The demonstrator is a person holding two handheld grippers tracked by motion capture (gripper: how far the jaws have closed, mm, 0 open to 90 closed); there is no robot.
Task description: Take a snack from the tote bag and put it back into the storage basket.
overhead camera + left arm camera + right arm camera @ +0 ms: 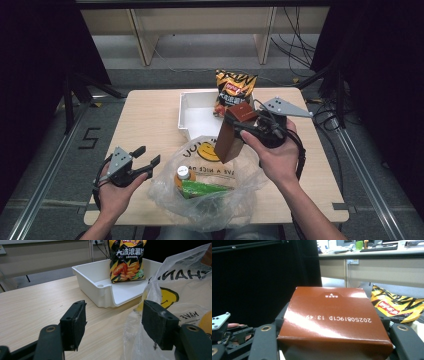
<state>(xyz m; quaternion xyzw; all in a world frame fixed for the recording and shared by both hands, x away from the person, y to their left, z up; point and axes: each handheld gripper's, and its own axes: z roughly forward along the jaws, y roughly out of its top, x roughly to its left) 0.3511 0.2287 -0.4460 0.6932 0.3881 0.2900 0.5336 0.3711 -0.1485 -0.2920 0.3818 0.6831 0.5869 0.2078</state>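
Chips bag (234, 89) in white bin (192, 117); right tongs (239, 131) gripping brown box (234, 135), left tongs (146, 157) open.

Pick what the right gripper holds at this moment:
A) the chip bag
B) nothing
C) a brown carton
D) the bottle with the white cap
C: the right gripper is clamped on the brown carton, lifted above the plastic bag, while the chip bag stands in the white bin.

Brown box (231, 137) tilted, held above plastic bag (210, 192)
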